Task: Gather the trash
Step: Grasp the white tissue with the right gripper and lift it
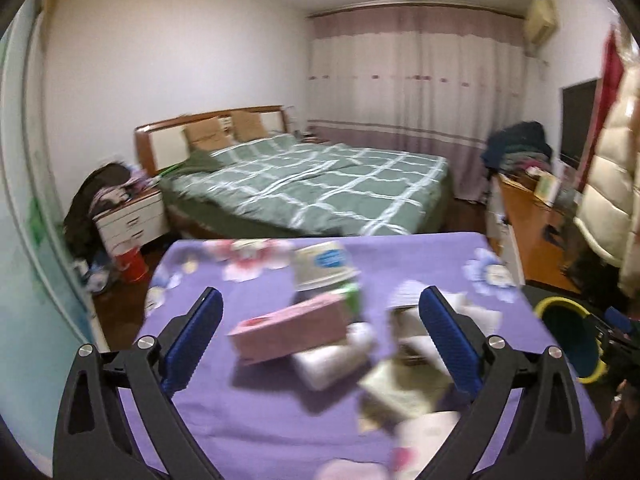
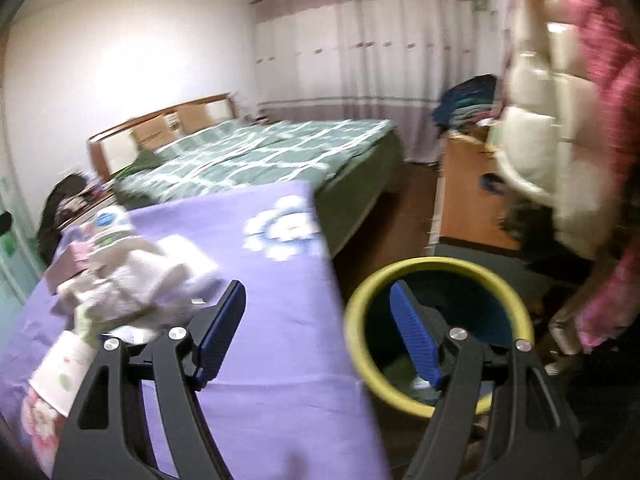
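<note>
Trash lies on a table with a purple flowered cloth (image 1: 280,420). In the left wrist view a pink box (image 1: 288,326), a white roll (image 1: 336,356), a white paper cup with a blue label (image 1: 322,266) and crumpled papers (image 1: 404,388) sit in a blurred heap. My left gripper (image 1: 320,300) hangs above this heap, open wide, nothing between its blue pads. In the right wrist view the heap of crumpled paper (image 2: 132,284) lies at the left. My right gripper (image 2: 318,300) is open and empty, straddling the cloth's right edge and the yellow-rimmed bin (image 2: 360,292) on the floor.
A bed with a green checked cover (image 1: 320,184) stands beyond the table. A white nightstand (image 1: 132,220) and a red bucket (image 1: 132,264) are at the left. A wooden desk (image 1: 528,224) with clothes and a hanging cream puffer coat (image 1: 612,184) are at the right.
</note>
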